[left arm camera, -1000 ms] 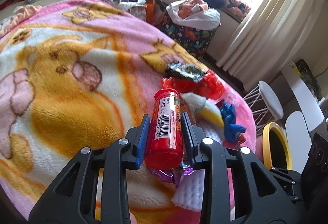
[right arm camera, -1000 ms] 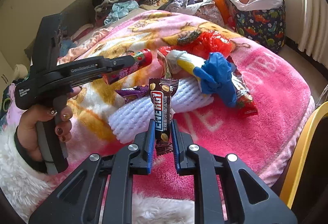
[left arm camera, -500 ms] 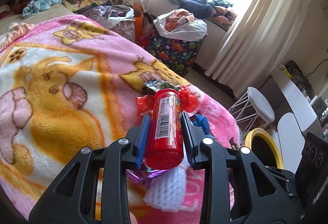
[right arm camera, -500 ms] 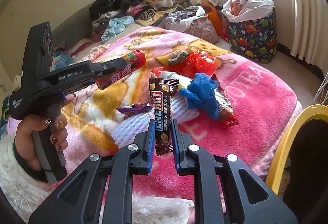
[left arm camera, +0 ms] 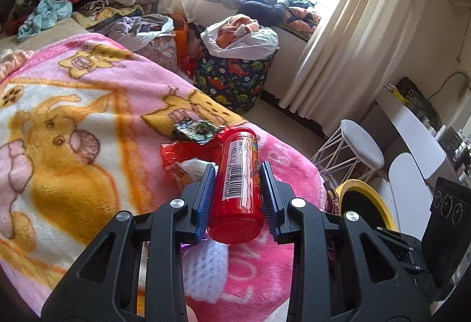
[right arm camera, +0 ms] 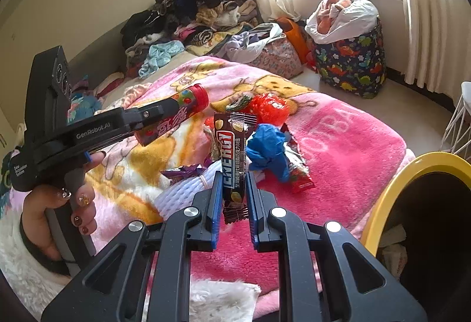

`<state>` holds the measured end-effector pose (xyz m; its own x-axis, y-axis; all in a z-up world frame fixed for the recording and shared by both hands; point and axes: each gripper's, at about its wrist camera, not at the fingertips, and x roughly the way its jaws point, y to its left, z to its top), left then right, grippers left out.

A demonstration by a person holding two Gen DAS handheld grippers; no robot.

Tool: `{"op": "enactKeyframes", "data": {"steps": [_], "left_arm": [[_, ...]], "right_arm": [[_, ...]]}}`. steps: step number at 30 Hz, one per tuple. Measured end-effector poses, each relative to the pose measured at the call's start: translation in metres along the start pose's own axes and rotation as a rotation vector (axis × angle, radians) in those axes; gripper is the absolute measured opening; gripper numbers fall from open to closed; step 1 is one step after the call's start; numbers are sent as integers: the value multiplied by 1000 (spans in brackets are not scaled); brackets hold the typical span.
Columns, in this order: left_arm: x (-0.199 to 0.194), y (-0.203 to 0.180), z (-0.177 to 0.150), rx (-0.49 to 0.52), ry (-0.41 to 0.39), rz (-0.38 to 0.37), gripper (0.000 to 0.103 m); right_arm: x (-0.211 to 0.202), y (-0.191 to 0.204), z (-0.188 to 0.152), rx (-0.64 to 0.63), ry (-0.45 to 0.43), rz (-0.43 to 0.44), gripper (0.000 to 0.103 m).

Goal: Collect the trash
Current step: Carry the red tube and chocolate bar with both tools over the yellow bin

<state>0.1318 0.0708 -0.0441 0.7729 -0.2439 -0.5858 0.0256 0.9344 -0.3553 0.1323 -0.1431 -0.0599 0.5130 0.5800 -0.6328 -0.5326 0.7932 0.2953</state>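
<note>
My left gripper point(left arm camera: 237, 171) is shut on a red candy tube point(left arm camera: 240, 186) with a barcode label, held above the pink blanket point(left arm camera: 73, 121). In the right wrist view the same tube point(right arm camera: 176, 112) sticks out of the left gripper at the left, with a person's hand point(right arm camera: 59, 216) on its handle. My right gripper point(right arm camera: 232, 177) is shut on a brown snack bar wrapper point(right arm camera: 232, 151) that stands upright between the blue pads. On the blanket beyond lie a crumpled blue wrapper point(right arm camera: 268, 151), a red wrapper point(right arm camera: 269, 111), a purple wrapper point(right arm camera: 184, 170) and a white foam net point(right arm camera: 185, 195).
A yellow-rimmed black bin point(right arm camera: 424, 221) stands at the right beside the bed, also low right in the left wrist view point(left arm camera: 368, 207). A dinosaur-print hamper point(left arm camera: 235, 77) with clothes, a white stool point(left arm camera: 360, 145) and curtains stand by the window. Piled clothes point(right arm camera: 200, 15) cover the far bed end.
Both grippers have lifted away from the blanket with their items still held, and both views have swung right, bringing more of the yellow bin and the floor into view.
</note>
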Motion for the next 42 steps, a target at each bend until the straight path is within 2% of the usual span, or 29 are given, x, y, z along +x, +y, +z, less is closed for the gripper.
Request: {"op": "enactKeyframes", "data": {"steps": [18,42], "left_arm": [[2,-45,-4,71,8,-54,25],[11,-86,-11,146,35,-106,25]], "right_arm": [[-27,-24,2,67,-63,-37,15],[-61,-59,-6,159,-135,-108,15]]}}
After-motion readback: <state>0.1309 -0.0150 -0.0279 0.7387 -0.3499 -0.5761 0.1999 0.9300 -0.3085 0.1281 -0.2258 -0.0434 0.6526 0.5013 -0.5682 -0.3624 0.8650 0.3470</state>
